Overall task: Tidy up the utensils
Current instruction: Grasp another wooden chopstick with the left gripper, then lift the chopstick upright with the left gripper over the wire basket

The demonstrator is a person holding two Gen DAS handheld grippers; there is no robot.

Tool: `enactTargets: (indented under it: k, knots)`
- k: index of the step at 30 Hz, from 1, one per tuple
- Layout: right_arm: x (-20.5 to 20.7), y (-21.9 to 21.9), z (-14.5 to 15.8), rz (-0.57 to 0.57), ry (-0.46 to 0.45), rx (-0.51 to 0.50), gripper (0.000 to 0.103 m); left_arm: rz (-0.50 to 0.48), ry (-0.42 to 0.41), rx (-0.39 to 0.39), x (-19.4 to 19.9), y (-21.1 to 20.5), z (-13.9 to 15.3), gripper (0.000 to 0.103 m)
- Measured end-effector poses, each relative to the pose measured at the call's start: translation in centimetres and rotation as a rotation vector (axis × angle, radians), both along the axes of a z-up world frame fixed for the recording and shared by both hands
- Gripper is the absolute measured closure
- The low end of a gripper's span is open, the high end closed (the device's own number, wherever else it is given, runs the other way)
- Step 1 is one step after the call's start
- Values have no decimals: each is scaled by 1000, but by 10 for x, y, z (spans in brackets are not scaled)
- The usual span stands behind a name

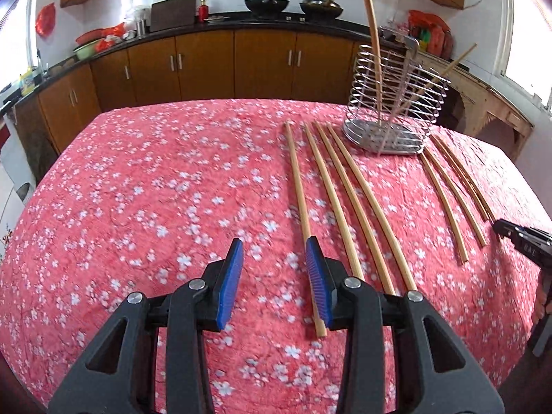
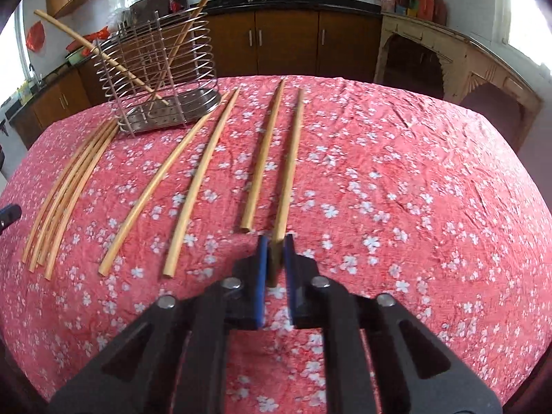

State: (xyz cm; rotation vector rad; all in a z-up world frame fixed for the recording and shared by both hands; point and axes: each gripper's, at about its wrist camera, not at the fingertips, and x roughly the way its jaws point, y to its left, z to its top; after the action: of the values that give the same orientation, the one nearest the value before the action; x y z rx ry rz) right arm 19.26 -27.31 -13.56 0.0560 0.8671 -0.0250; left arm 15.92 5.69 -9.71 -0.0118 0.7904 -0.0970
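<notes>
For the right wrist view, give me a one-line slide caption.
Right gripper shut on the rightmost chopstick on the floral tablecloth; wire holder behind.

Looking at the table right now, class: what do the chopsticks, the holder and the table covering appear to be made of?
Chopsticks: probably bamboo or wood, pale tan, matte.
Utensil holder: shiny metal wire, likely stainless steel, with a perforated base.
Tablecloth: creased red sheet printed with white blossoms, cloth or thin plastic; hard to tell.

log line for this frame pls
right gripper: shut on rightmost chopstick | left gripper: open, empty | wire holder: two chopsticks in | rest on tablecloth
</notes>
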Motion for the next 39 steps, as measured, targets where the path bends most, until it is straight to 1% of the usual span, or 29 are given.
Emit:
enactTargets:
  k: [3,5,6,8,11,14,15,16,17,19,21,22,24,30,35,39]
  knots:
    - [1,-18,0,-60,-5,41,95,-21,8,-11,-4,-2,-2,64]
    - [1,-36,0,-143,-10,65,95,-39,17,-14,-4,-5,-5,64]
    - [0,-42,0,-166,-11,75,95,-43,20,-12,-4,-5,-5,64]
    - [-2,-49,1,-178,-13,91,95,-58,31,-10,-4,-10,-8,65]
    - [-4,-47,0,-163,-15,80,95,-75,47,-4,-1,-17,-11,67]
    - [-4,-40,-1,-126,-16,97,95,-80,76,34,7,-28,-18,77]
    - [-4,-37,0,-118,-15,90,95,-77,91,41,9,-30,-20,83]
    - [-5,-34,2,-110,-15,88,95,-63,80,44,11,-30,-18,92]
    - [-5,-33,2,-104,-14,90,95,-48,85,49,13,-29,-18,95]
    - [-8,-30,2,-99,-13,84,95,2,92,33,20,-19,-19,95]
    - [-11,-31,3,-97,-13,90,95,30,91,31,24,-13,-19,95]
    - [-12,-32,3,-97,-13,98,95,36,91,14,25,-9,-19,95]
    - [-14,-34,4,-97,-13,103,95,36,92,-1,26,-6,-19,95]
    - [-11,-31,3,-99,-9,86,95,35,93,-7,26,-5,-19,95]
    - [-8,-24,2,-99,-5,52,95,33,95,-68,25,3,-19,95]
    - [-6,-24,3,-98,-4,41,95,32,95,-85,23,8,-18,95]
